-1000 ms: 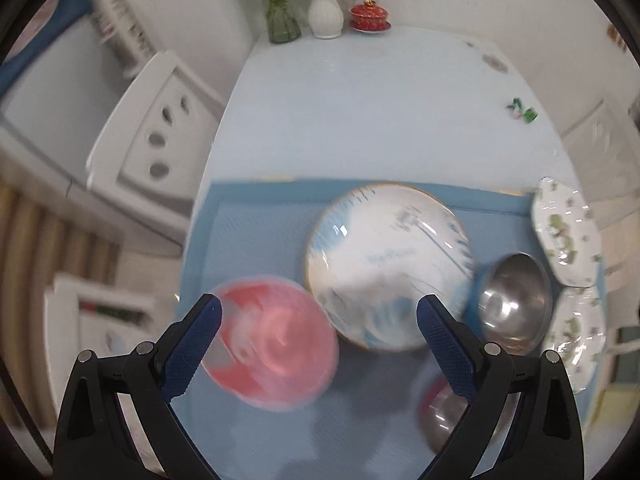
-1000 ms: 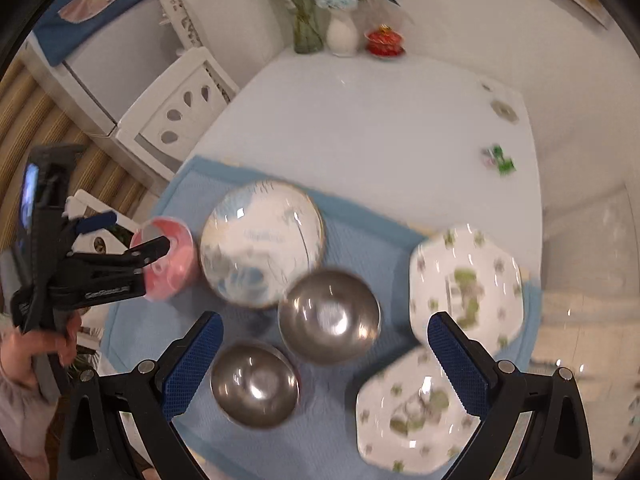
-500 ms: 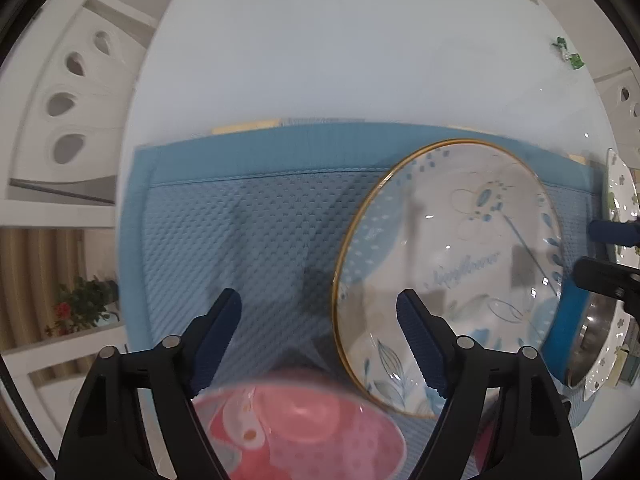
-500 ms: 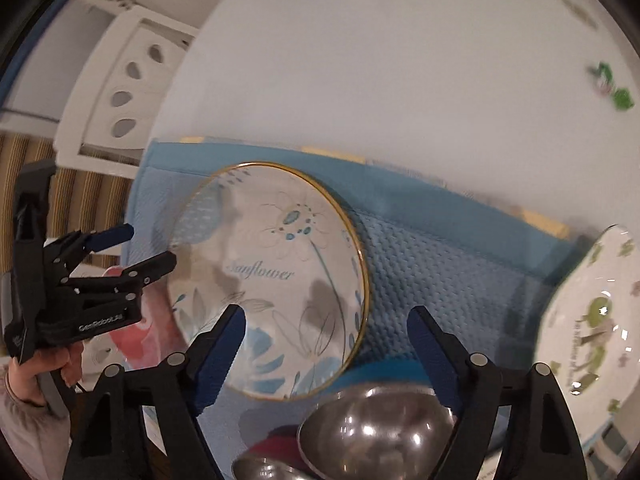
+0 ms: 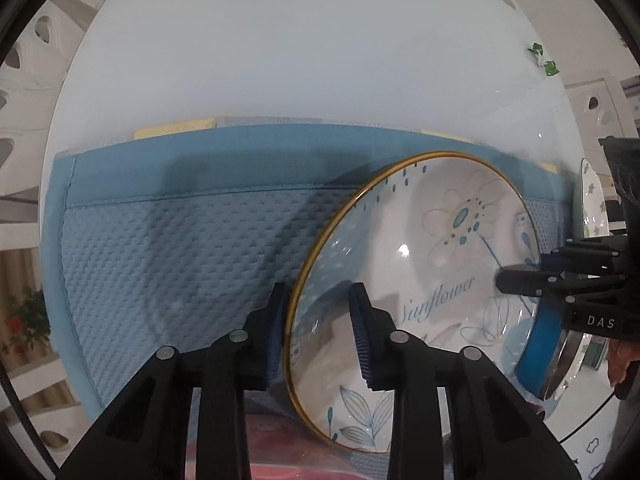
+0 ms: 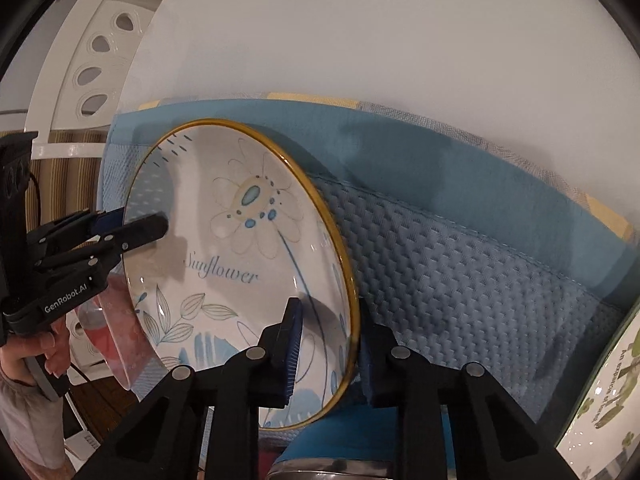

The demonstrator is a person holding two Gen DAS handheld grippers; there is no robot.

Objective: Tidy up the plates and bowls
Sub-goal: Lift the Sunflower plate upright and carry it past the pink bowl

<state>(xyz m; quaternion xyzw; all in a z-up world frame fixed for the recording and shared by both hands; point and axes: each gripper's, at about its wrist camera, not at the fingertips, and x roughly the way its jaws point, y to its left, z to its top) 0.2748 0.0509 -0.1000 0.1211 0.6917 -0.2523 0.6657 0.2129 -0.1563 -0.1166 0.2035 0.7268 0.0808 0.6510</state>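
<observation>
Left wrist view: left gripper points down at the near-left rim of the sunflower plate. Jaws are closing with the gold rim between them: one pad outside the rim, one over the plate's inner face. Pads look close to the rim, but firm contact can't be confirmed. Plate sits on the blue mat, which lies on the white table. Right gripper enters from the right edge with its fingers at the plate's opposite rim. A steel bowl with a blue outside sits just beside the plate at lower right; a pink bowl shows at the bottom edge, mostly hidden. Small green item sits far off on the table.

Right wrist view: right gripper straddles the plate's near-right rim, jaws closing, rim between the pads, one pad inside and one outside. Left gripper sits at the far-left rim, one finger lying over the plate's face, held by a hand. Pink bowl is partly visible behind the plate's left edge. Steel bowl is at the bottom edge. A white plate with green print is at the right edge, on the mat. White chair stands beyond the table.
</observation>
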